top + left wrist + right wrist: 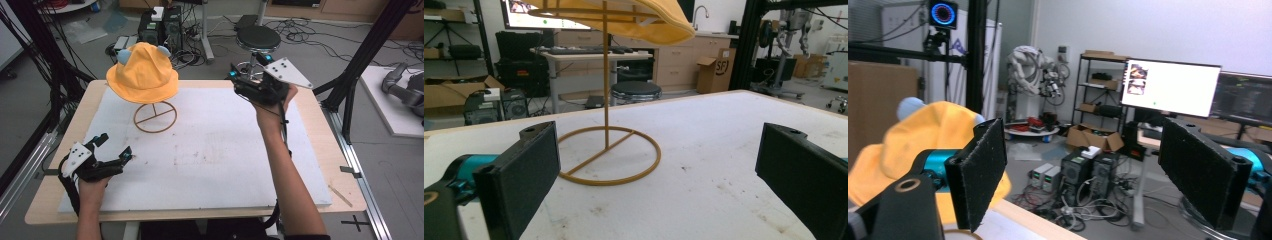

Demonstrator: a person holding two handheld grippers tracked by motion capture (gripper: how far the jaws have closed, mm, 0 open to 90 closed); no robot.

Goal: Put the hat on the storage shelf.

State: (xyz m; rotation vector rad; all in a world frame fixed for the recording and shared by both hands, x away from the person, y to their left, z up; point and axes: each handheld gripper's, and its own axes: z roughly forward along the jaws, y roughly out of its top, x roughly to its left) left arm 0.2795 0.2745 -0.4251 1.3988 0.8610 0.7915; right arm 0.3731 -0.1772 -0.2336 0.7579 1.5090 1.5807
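A yellow hat (pixel 143 73) is seen on its wire stand (pixel 155 117) at upper left, both tongs, left (pixel 114 150) and right (pixel 248 75), held apart and empty; the brim is probably best gripped gently.

Hat (pixel 634 20) top cut off (left gripper view)

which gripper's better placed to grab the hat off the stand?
Probably right. The right gripper is raised at the height of the yellow hat, jaws open. The left gripper sits low by the table, facing the wire stand.
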